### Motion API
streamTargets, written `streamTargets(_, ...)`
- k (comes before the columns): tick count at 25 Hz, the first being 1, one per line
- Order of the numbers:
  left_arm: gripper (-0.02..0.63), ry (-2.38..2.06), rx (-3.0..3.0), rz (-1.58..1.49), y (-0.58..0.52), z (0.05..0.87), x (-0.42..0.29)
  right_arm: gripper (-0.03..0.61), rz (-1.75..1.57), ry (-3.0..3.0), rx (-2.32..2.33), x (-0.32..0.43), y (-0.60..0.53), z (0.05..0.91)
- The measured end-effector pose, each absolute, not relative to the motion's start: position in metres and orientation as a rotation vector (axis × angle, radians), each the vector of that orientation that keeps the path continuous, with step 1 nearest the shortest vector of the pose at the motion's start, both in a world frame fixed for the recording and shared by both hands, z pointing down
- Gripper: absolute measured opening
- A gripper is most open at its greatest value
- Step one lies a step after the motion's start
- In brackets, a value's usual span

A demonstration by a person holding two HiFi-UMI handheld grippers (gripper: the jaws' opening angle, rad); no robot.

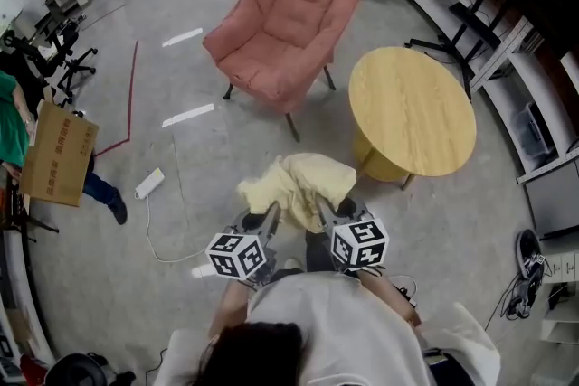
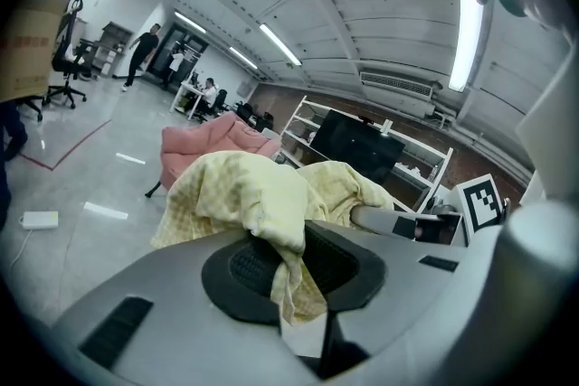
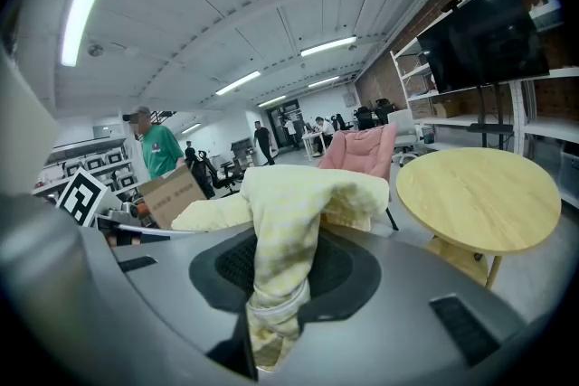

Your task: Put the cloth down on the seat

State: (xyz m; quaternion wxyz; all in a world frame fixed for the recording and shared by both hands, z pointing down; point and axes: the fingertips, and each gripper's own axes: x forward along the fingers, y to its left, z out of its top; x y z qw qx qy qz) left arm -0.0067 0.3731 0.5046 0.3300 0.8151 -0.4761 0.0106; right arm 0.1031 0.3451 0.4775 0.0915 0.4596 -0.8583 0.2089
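Observation:
A pale yellow cloth (image 1: 297,183) hangs bunched between my two grippers, held in the air above the grey floor. My left gripper (image 1: 269,214) is shut on one part of the cloth (image 2: 271,212); a fold trails down between its jaws. My right gripper (image 1: 322,209) is shut on another part of the cloth (image 3: 285,230), which drapes over its pads. The pink padded chair (image 1: 276,27) stands ahead and slightly left, its seat bare; the pink chair (image 2: 204,145) also shows beyond the cloth in the left gripper view, and the chair (image 3: 362,149) in the right.
A round wooden table (image 1: 412,113) stands right of the chair. A white power strip (image 1: 149,183) with its cable lies on the floor at left. A person carries a cardboard box (image 1: 56,154) at far left. Office chairs and shelves line the room's edges.

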Motion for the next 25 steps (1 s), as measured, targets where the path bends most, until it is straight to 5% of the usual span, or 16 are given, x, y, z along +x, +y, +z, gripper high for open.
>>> streamTargets(25,0.086,-1.397,2.029,0.01,0.157,0.504,0.034,0.11,0.524,-2.582,1.199,0.139,0.119,0.476)
